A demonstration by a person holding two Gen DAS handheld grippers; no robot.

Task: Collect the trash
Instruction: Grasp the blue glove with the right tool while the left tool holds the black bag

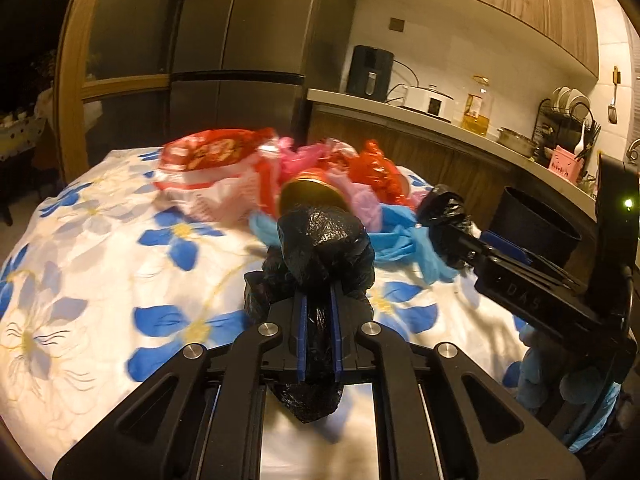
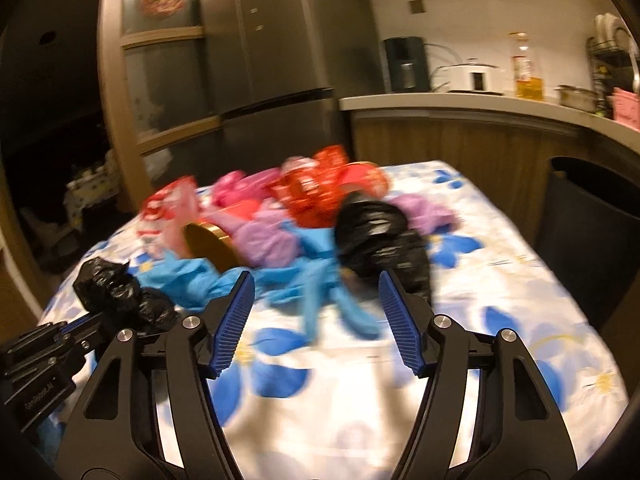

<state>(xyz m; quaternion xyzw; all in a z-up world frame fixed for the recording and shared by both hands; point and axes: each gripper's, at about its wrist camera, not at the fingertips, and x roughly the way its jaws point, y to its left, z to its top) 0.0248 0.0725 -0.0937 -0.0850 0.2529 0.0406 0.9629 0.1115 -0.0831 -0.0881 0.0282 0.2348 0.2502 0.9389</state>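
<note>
Trash is piled toward the far side of the flowered worktop (image 2: pixel 520 280): red printed wrappers (image 1: pixel 208 156), pink and lilac plastic, a crumpled blue bag (image 2: pixel 320 292), a gold-rimmed round tin (image 2: pixel 208 240) lying on its side, and two wads of black plastic. All of the film is judged light, soft and slippery, easily crushed and liable to slide out of a shallow pinch; a bunched fold deep in the pads is the better hold. The tin is judged stiff and prone to rolling, so its rim would be the place to take it.

One black wad (image 1: pixel 320 248) is pinched in the left claw (image 1: pixel 319 334), whose blue pads are pressed nearly together on it, the bulk bulging beyond the tips and a tail hanging behind. In the right wrist view the right claw (image 2: pixel 316 322) is seen spread, nothing pressed by its pads; the blue bag lies just beyond and between the tips, with the second black wad (image 2: pixel 380 236) slightly farther, toward the right pad. A dark bin (image 2: pixel 592 216) stands off the worktop's right edge.
</note>
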